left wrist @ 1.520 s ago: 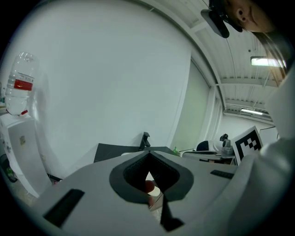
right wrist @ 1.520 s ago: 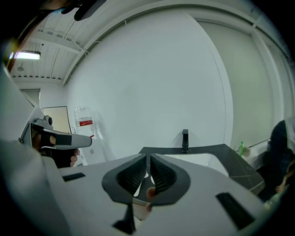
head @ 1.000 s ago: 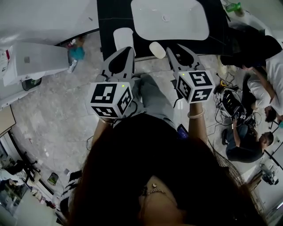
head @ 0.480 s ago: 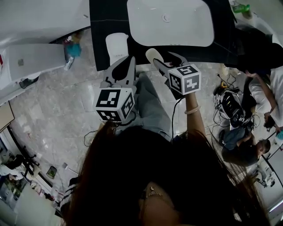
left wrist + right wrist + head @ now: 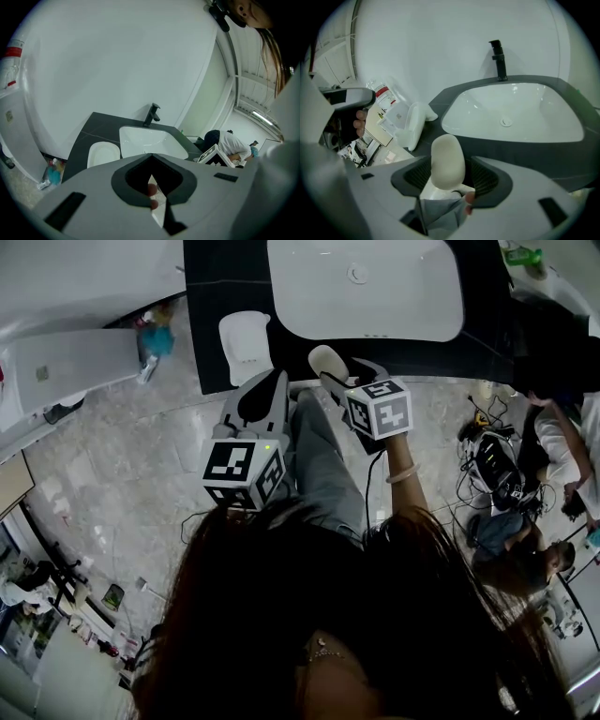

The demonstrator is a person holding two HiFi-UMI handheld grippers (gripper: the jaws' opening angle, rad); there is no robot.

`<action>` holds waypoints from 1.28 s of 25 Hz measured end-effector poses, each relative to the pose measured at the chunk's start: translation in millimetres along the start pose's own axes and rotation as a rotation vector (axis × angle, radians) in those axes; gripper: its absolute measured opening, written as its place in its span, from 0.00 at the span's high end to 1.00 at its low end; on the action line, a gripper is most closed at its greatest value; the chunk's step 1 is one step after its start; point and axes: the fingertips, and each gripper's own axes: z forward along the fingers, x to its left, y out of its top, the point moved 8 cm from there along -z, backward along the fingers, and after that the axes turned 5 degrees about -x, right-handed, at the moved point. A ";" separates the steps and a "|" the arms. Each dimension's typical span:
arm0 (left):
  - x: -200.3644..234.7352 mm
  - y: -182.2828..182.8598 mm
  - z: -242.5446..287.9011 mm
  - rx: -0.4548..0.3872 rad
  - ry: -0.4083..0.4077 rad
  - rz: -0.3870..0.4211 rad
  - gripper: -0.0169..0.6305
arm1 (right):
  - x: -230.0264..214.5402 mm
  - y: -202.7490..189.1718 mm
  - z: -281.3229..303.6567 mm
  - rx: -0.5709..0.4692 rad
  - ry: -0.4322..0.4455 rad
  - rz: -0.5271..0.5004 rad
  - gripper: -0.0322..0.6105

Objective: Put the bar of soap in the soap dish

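White soap bar lies ungripped at the dark bench's near edge. Right gripper's jaws are opening around it, left gripper's jaws are together, and the soap dish to the left sits empty.

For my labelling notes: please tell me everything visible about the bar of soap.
The bar of soap is a smooth, matte, off-white rounded oval without marks. It seems to lie on the dark counter near its front edge, right of the soap dish. The right gripper's opening jaws stand on both sides of it, not pressing it.

One bar of soap, one soap dish, one sink and one faucet.
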 end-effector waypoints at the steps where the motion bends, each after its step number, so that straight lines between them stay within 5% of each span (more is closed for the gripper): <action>1: 0.4 -0.8 0.7 0.002 0.001 -0.002 0.98 | 0.2 -0.3 0.7 0.002 -0.009 -0.009 0.55; 8: 3.6 -4.2 -0.1 0.016 0.018 -0.006 0.98 | 3.9 -0.8 3.2 0.026 -0.020 -0.026 0.58; 16: 2.4 -10.8 -7.3 0.024 0.022 0.006 0.98 | -0.2 -0.2 -8.5 -0.076 0.070 0.166 0.75; 32: 10.5 -4.6 -20.7 -0.011 0.061 -0.001 0.98 | -4.4 9.0 -15.2 -0.169 0.200 0.394 0.77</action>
